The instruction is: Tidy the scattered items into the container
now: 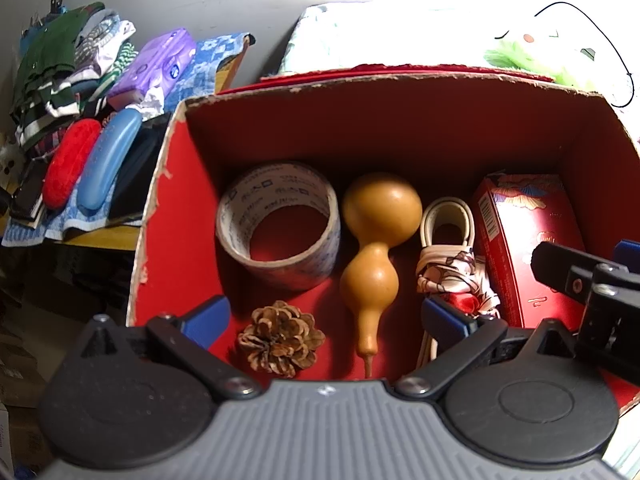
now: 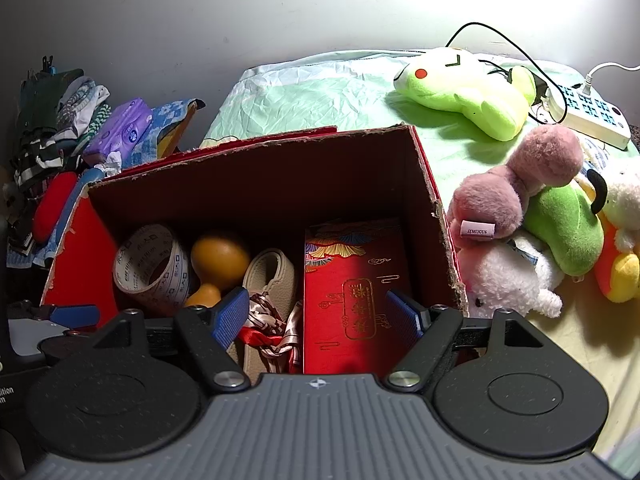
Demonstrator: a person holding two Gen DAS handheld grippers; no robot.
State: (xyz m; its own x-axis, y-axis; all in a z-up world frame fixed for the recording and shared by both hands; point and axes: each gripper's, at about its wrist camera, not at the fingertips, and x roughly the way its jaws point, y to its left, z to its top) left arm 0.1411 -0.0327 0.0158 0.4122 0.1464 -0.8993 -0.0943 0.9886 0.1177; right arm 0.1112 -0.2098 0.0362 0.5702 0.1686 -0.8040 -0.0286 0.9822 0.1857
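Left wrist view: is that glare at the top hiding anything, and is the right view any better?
Left wrist view: the top right is blown out, washing out the green plush toy. Right wrist view: evenly lit there, toy clear, but the box interior is in shadow.

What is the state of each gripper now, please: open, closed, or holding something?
Left gripper: open, holding nothing, above the red box.
Right gripper: open, holding nothing, above the same box.
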